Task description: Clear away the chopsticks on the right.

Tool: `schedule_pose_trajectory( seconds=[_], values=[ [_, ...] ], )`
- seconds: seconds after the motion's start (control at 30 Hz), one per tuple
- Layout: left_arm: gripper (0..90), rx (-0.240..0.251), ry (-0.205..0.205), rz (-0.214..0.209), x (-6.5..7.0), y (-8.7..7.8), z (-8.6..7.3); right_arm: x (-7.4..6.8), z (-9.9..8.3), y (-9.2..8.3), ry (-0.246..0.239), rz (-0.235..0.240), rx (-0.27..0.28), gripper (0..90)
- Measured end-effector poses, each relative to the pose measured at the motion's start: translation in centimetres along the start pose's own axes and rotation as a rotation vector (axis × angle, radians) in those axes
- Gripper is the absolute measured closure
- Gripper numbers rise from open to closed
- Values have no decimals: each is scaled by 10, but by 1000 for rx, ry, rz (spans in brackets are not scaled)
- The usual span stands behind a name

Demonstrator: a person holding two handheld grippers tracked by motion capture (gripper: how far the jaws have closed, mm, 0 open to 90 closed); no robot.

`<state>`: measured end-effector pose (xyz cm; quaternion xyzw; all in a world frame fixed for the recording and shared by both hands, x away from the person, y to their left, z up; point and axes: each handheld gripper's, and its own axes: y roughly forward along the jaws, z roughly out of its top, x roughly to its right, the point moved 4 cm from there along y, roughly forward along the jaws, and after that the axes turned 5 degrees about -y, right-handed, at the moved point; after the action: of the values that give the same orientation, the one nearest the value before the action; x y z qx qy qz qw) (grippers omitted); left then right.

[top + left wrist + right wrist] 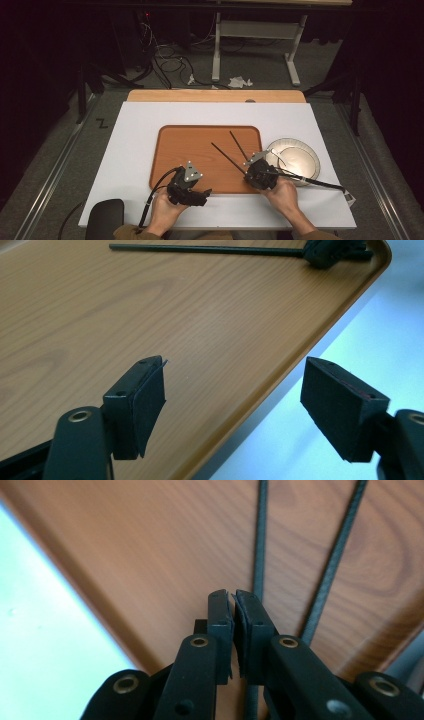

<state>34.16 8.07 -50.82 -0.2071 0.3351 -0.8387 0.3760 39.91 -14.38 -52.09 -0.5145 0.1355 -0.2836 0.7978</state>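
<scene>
High view: two thin black chopsticks (227, 157) were seen on the brown wooden tray (172, 150), by the right hand-held gripper (255, 167).

Left gripper view: the left hand-held gripper (232, 400) was spread wide, nothing held.

Right gripper view: right jaws were pressed together over one chopstick (260, 535); a pinch couldn't be told.
</scene>
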Motion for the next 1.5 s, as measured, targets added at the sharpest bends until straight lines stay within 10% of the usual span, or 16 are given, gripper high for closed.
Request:
schedule_pose_trajectory(
  seconds=[0.8, 1.5],
  values=[
    [258, 10, -29, 21, -3, -7, -6, 22, 2, 2, 32, -57, -3, 820],
    [258, 11, -34, 20, -5, -8, -6, 19, -21, -60, 28, -11, 187, 661]
  ],
)
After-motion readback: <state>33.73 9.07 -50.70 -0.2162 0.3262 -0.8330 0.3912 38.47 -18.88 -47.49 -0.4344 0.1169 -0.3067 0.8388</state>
